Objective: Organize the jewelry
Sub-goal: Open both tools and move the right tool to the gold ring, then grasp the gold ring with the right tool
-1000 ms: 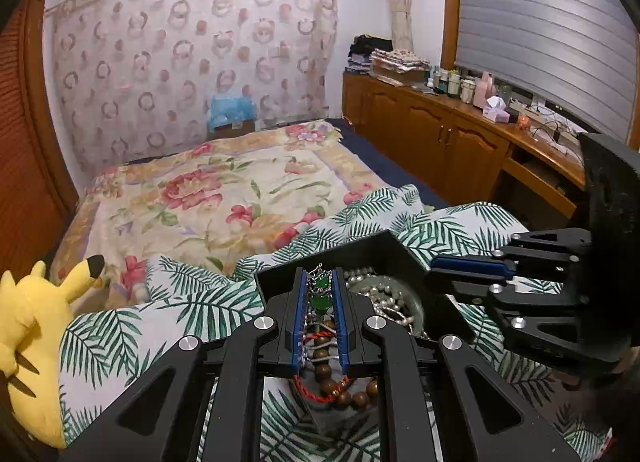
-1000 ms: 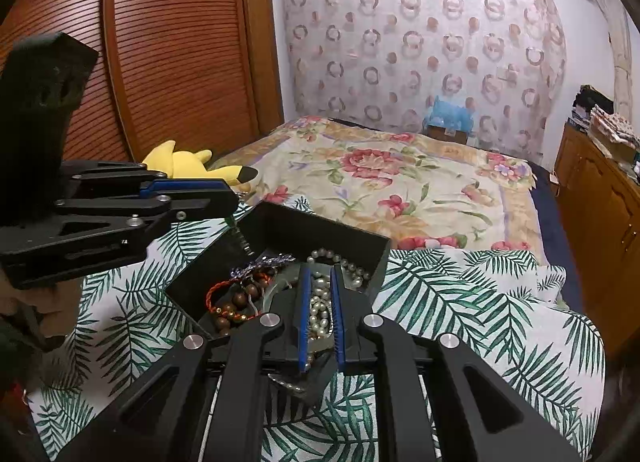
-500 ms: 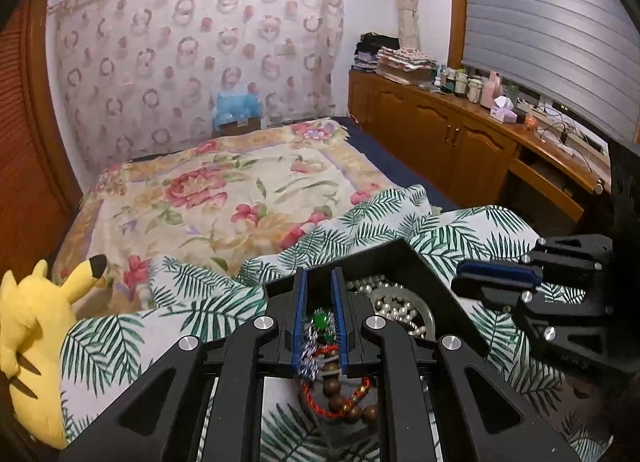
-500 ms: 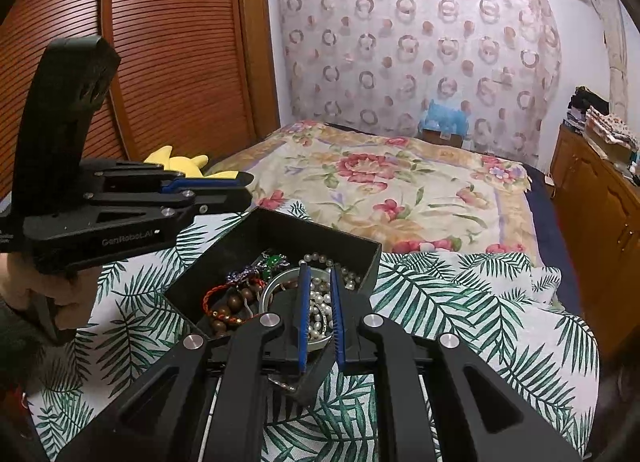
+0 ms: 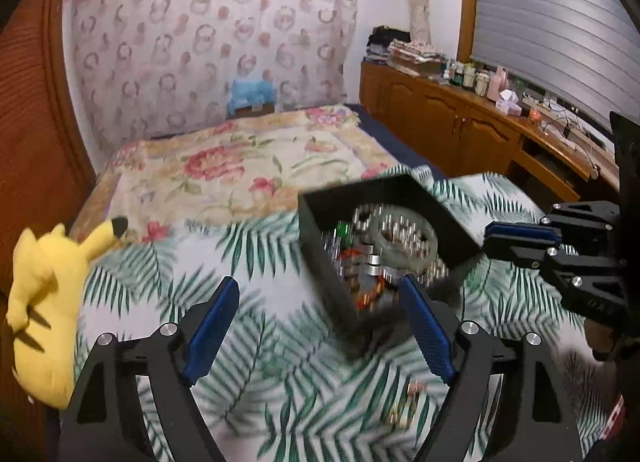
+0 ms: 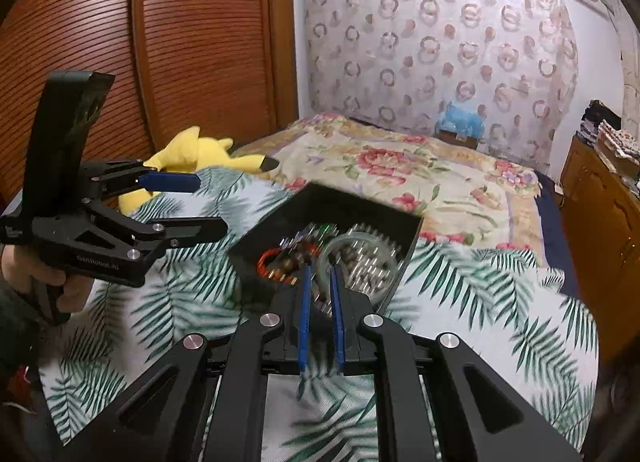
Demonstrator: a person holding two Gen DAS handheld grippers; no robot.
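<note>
Most jewelry is gathered in the black box ahead of the right tool, clamped on its near wall. One small piece is left between the spread fingers of the left tool.

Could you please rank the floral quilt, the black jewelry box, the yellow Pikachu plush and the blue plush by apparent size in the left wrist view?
1. floral quilt
2. black jewelry box
3. yellow Pikachu plush, close to the box and nearer the camera, so unsure
4. blue plush, far off
</note>
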